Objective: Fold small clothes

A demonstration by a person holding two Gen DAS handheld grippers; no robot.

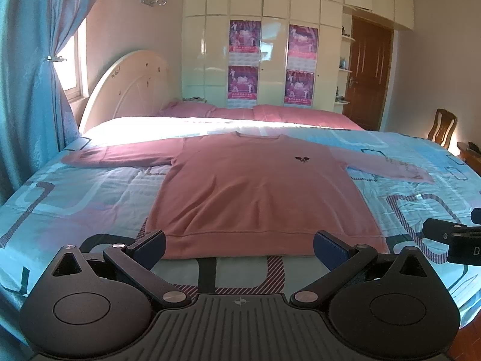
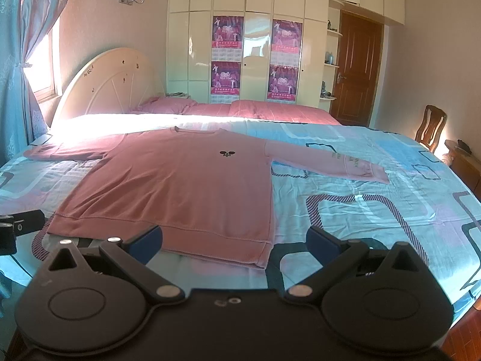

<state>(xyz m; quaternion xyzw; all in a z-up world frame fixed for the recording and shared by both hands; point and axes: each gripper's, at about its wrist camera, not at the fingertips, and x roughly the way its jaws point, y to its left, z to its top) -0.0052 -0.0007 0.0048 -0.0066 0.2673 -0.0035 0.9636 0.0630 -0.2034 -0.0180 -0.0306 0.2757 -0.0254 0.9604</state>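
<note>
Left tool [image 1: 239, 245] and right tool [image 2: 234, 242], both spread wide, empty, lower frame. Sweater [image 1: 255, 189] flat on bed [image 1: 90, 186]; folding not begun. Next: grip hem or sleeve.

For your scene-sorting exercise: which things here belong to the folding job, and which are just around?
Job: pink sweatshirt spread flat on the bed quilt; left gripper and right gripper, both open.

Around: pillows, wardrobe posters, wooden chair, curtain.
</note>
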